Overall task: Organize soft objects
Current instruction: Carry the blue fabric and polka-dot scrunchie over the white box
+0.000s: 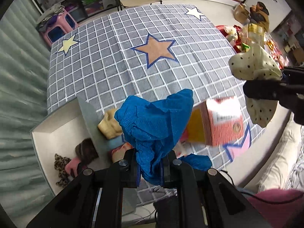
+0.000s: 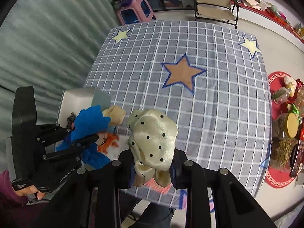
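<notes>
My left gripper (image 1: 152, 166) is shut on a crumpled blue cloth (image 1: 155, 121) and holds it above the near left corner of the table. It also shows in the right wrist view (image 2: 89, 125). My right gripper (image 2: 152, 169) is shut on a cream satin cloth with black dots (image 2: 152, 138), held above the table's near edge. This cloth shows at the right in the left wrist view (image 1: 254, 68). A grey-and-white open box (image 1: 62, 121) at the table's left edge holds a leopard-print item (image 1: 61, 169) and other soft pieces. A beige soft item (image 1: 110, 125) lies beside it.
The table wears a grey checked cloth with stars (image 1: 155, 49). A pink carton (image 1: 224, 121) and a yellow item (image 1: 195, 127) sit near the front edge. An orange-and-white cloth (image 2: 110, 140) lies under the left gripper. A pink stool (image 2: 134, 11) and folding chair (image 2: 212, 1) stand beyond.
</notes>
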The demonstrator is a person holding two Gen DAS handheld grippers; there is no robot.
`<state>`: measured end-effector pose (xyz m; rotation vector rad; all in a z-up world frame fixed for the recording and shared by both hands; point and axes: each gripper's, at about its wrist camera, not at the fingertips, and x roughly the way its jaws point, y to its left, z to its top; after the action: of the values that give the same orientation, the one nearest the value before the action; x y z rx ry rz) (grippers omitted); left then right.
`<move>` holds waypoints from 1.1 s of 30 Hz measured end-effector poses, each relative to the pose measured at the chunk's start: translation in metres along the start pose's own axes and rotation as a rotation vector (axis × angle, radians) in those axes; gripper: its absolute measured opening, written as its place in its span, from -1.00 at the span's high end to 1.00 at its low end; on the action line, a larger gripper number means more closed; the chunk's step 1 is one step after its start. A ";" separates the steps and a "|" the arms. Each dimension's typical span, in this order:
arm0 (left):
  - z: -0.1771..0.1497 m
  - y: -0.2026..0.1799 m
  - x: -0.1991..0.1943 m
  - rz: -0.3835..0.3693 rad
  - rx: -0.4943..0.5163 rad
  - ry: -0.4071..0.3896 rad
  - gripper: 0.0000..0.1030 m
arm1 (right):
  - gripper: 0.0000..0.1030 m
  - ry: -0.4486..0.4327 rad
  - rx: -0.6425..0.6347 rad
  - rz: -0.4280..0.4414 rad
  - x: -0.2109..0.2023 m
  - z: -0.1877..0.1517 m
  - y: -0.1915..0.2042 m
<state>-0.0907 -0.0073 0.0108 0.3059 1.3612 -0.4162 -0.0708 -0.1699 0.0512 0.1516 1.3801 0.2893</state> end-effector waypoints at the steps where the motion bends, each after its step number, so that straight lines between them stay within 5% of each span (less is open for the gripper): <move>1: -0.004 0.001 -0.002 0.002 0.004 -0.002 0.70 | 0.44 0.006 -0.001 -0.001 0.001 -0.004 0.004; 10: -0.033 0.013 -0.016 0.010 0.017 -0.043 0.70 | 0.44 0.066 -0.029 0.015 0.016 -0.024 0.048; 33: -0.089 0.096 -0.023 0.030 -0.188 -0.062 0.69 | 0.44 0.118 -0.233 0.021 0.048 -0.013 0.152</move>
<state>-0.1280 0.1202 0.0142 0.1566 1.3231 -0.2680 -0.0927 -0.0118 0.0455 -0.0446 1.4511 0.4798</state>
